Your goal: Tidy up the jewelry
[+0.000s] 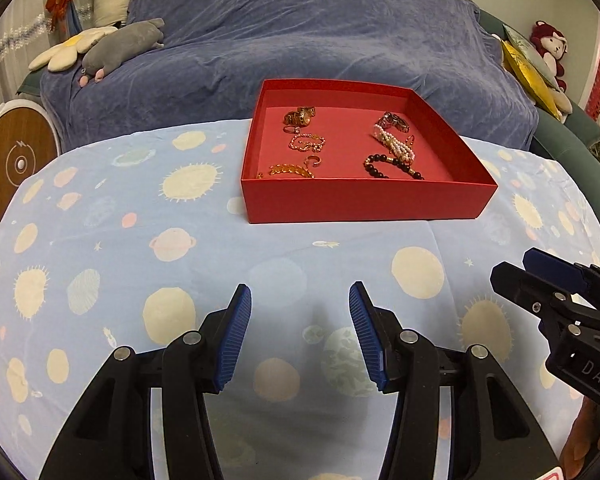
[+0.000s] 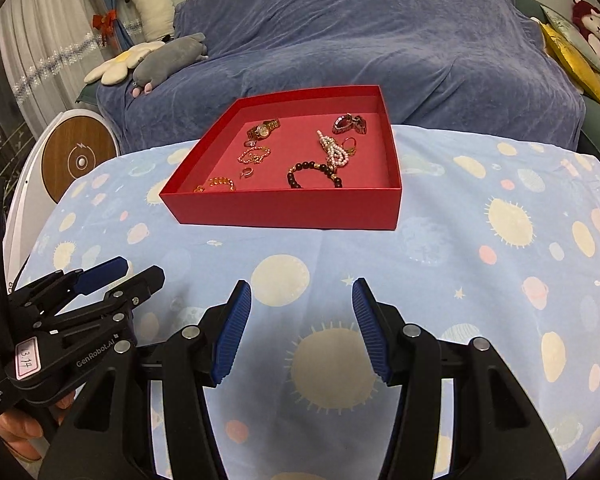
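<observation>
Your left gripper and right gripper both gape wide, empty, near the square red cardboard tray of beaded, gold-chain jewelry ahead.

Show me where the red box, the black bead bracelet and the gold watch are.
red box (image 2: 292,210): right wrist view, on its near outer wall.
black bead bracelet (image 2: 296,169): right wrist view, on the beads at its left curve.
gold watch (image 2: 263,129): right wrist view, on its dial.
</observation>
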Action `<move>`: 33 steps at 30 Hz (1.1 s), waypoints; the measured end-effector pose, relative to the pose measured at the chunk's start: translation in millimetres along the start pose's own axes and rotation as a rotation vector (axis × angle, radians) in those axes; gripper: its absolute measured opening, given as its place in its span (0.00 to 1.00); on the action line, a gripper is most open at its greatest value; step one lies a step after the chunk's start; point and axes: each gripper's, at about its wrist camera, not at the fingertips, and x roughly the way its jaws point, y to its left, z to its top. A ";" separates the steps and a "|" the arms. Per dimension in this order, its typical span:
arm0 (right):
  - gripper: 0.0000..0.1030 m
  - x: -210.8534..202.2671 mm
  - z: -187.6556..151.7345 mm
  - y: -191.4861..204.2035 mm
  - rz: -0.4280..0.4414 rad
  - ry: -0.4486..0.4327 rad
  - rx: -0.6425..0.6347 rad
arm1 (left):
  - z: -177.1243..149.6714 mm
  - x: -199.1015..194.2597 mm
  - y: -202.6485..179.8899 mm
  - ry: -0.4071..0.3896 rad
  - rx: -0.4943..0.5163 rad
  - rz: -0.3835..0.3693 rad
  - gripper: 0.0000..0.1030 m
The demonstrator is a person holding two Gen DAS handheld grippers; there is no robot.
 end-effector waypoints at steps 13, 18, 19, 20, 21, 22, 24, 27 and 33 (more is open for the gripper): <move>0.49 7.6 -0.1 13.1 -0.010 0.006 -0.047 | 12.7 -3.3 -13.0 -0.032 0.015 -0.002 0.48; 0.49 12.3 -3.3 13.4 -0.016 0.015 -0.053 | 11.2 0.4 -11.8 -0.019 0.012 -0.002 0.47; 0.49 13.6 -4.0 13.2 -0.016 0.018 -0.054 | 10.4 1.5 -10.4 -0.014 0.011 -0.002 0.47; 0.49 15.1 -5.0 12.8 -0.017 0.021 -0.055 | 9.3 2.9 -9.7 -0.010 0.011 0.001 0.47; 0.49 16.5 -5.6 12.2 -0.018 0.023 -0.055 | 8.3 4.2 -8.8 -0.005 0.011 0.003 0.47; 0.49 17.9 -6.4 11.7 -0.018 0.027 -0.055 | 7.6 5.4 -7.9 -0.001 0.008 0.004 0.47; 0.49 20.6 -7.5 10.0 -0.021 0.032 -0.053 | 7.5 8.2 -6.1 0.007 0.000 0.004 0.47; 0.49 23.1 -6.9 8.6 -0.024 0.035 -0.045 | 8.0 11.9 -4.8 0.023 -0.020 -0.007 0.47; 0.55 19.7 -5.0 8.3 -0.034 0.018 -0.039 | 7.9 10.2 -11.4 0.021 -0.015 -0.009 0.47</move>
